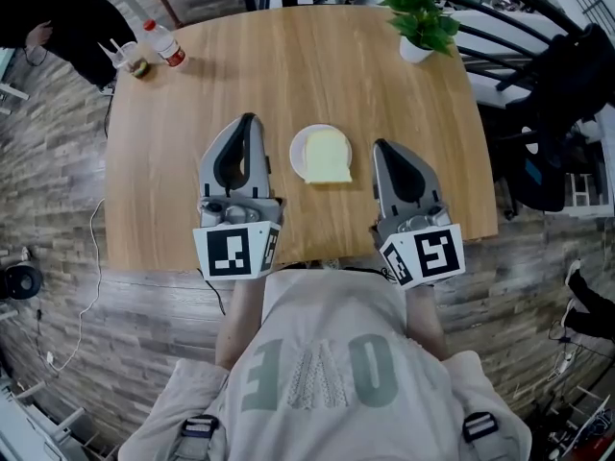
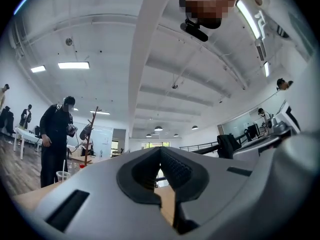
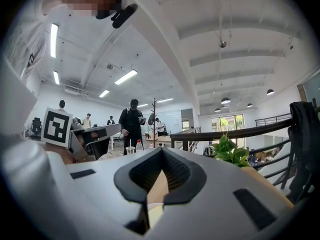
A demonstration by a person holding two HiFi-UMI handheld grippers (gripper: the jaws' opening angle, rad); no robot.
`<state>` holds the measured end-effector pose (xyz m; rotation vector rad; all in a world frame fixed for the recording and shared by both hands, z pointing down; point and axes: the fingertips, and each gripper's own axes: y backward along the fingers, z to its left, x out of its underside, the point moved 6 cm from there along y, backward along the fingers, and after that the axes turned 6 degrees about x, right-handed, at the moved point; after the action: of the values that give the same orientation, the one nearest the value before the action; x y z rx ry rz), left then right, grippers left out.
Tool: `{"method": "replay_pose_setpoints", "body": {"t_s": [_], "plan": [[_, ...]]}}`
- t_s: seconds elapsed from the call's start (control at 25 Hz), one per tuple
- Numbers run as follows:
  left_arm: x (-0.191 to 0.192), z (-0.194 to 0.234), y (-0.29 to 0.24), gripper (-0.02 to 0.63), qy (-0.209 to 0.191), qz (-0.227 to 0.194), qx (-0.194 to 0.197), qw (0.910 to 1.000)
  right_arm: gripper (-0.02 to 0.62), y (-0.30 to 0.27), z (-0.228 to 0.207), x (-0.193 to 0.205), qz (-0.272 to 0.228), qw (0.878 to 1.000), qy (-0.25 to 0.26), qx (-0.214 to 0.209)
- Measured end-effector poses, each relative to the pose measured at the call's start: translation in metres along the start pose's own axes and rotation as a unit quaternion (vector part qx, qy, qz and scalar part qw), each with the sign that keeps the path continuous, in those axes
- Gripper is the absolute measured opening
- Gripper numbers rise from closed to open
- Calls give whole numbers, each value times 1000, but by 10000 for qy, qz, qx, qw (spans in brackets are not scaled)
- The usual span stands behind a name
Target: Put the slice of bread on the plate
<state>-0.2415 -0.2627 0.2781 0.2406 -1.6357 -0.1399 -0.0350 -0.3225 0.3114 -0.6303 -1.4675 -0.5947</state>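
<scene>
A pale square slice of bread (image 1: 328, 156) lies on a small white plate (image 1: 300, 152) in the middle of the round wooden table (image 1: 317, 65). My left gripper (image 1: 248, 121) hovers just left of the plate and my right gripper (image 1: 383, 147) just right of it. Both point away from me, and neither touches the bread or the plate. In the left gripper view the jaws (image 2: 160, 149) meet at their tips with nothing between them. The right gripper view shows the same: its jaws (image 3: 161, 152) are shut and empty.
A bottle with a red label (image 1: 165, 43) and a plastic cup (image 1: 127, 56) stand at the table's far left edge. A potted green plant (image 1: 420, 17) sits at the far right. A dark chair with a bag (image 1: 553, 113) stands right of the table. A person in black (image 1: 58, 17) stands at the upper left.
</scene>
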Motion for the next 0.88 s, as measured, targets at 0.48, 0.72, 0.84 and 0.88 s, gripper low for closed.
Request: {"method": "replay_pose_setpoints", "body": {"t_s": [0.48,0.72,0.84,0.88], "plan": [[-9,-1,2,8,-198,-69,-71,9998,17,2,5,2,34,10000,47,-39],[-12,-1,4,8,-186,-91,-7,9998,17,6,3,5,80,10000,-22,44],[-14,1,4,8,-188,-75,-44,9998,17,8,4,7,119,9999,-53,46],[-14,1,4,8,-180,-70,-58,9998,17,9,4,8,132,9999,-61,42]]}}
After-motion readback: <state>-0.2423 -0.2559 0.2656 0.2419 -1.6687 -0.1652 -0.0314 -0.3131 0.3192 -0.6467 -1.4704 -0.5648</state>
